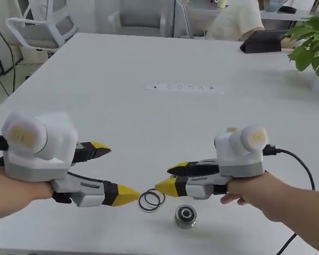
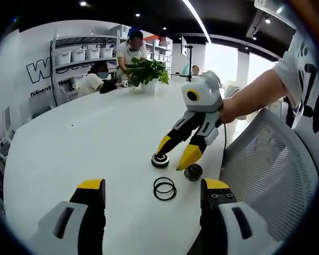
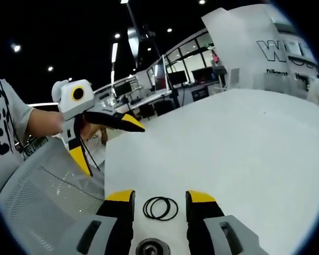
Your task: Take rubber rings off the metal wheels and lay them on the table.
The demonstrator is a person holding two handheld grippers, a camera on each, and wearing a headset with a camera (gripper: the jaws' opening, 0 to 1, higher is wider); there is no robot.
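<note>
Two thin black rubber rings (image 1: 151, 200) lie overlapping on the white table (image 1: 165, 117), between both grippers' tips. A metal wheel (image 1: 185, 215) sits just right of them. In the left gripper view the rings (image 2: 165, 188) lie ahead of my open left gripper (image 2: 153, 186), with one wheel (image 2: 193, 171) beyond and a second wheel (image 2: 160, 160) under the right gripper's (image 2: 176, 154) tips. My right gripper (image 3: 160, 197) is open, with the rings (image 3: 160, 208) between its jaws and a wheel (image 3: 152, 247) below. In the head view the left gripper (image 1: 117, 171) and right gripper (image 1: 165, 178) face each other, both holding nothing.
A white power strip (image 1: 183, 87) is set into the table's middle. A potted plant (image 1: 313, 42) and a dark case (image 1: 261, 41) stand at the far right. Office chairs (image 1: 40, 24) and a seated person are beyond the far edge. A cable (image 1: 300, 170) trails from the right gripper.
</note>
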